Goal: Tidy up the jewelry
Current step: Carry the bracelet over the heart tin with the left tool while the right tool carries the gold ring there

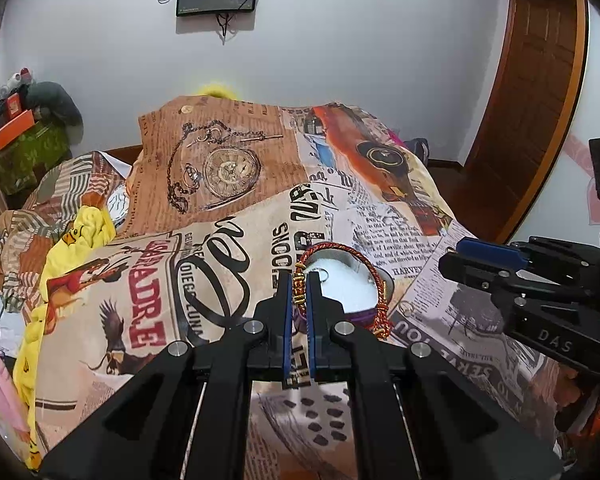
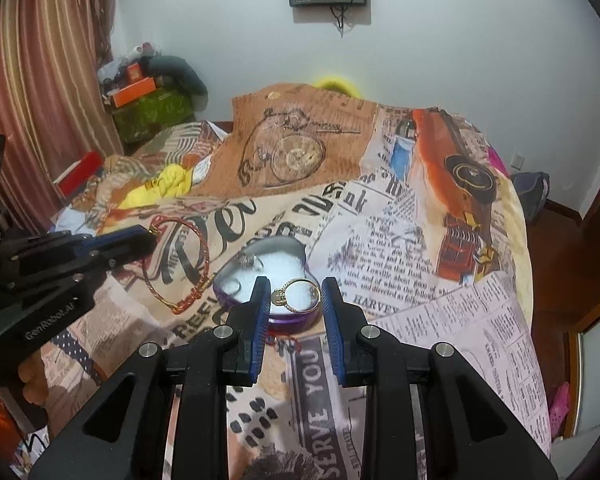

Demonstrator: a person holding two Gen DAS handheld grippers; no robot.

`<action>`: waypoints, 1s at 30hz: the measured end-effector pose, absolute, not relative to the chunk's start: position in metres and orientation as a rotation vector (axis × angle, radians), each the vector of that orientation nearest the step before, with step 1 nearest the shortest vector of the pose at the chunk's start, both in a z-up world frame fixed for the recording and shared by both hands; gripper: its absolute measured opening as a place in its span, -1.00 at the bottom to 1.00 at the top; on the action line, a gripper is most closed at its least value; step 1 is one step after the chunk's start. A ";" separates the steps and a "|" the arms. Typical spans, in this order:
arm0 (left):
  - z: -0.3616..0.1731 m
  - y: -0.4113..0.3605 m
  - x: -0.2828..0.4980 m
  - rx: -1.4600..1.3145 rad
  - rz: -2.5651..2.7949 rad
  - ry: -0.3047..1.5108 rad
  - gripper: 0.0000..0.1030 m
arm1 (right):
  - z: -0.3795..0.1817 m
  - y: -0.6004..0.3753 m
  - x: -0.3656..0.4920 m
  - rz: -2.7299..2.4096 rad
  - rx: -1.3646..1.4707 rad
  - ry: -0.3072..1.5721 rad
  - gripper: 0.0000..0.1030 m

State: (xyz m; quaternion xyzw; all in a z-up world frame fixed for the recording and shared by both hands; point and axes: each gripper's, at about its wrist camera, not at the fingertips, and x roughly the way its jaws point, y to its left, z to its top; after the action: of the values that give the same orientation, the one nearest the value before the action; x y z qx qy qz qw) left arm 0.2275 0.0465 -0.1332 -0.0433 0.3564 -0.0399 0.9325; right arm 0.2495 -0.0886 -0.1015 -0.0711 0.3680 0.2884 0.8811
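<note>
On the left side of the newspaper-print bedspread my left gripper pinches the red-and-gold cord bracelet, holding it up just beside the heart-shaped box. To the right, my right gripper clasps a gold ring between its blue pads, above that box's white lining.

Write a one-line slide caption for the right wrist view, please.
Right gripper holds a gold ring above the heart-shaped box; left gripper holds a red bracelet.
</note>
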 end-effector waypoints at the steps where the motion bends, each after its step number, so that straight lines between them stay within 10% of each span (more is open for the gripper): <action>1: -0.134 0.047 0.230 -0.088 -0.080 0.729 -0.92 | -0.101 -0.088 0.251 0.603 -0.146 0.765 -0.54; 30: -0.186 0.032 0.298 -0.017 -0.128 0.848 -0.92 | -0.151 -0.053 0.293 0.690 -0.195 0.902 -0.54</action>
State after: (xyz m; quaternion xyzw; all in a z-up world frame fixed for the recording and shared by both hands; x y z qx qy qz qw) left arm 0.2978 0.0317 -0.1861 -0.0082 0.4110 -0.0620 0.9095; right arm 0.2934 -0.0529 -0.1513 -0.0922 0.4263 0.3265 0.8386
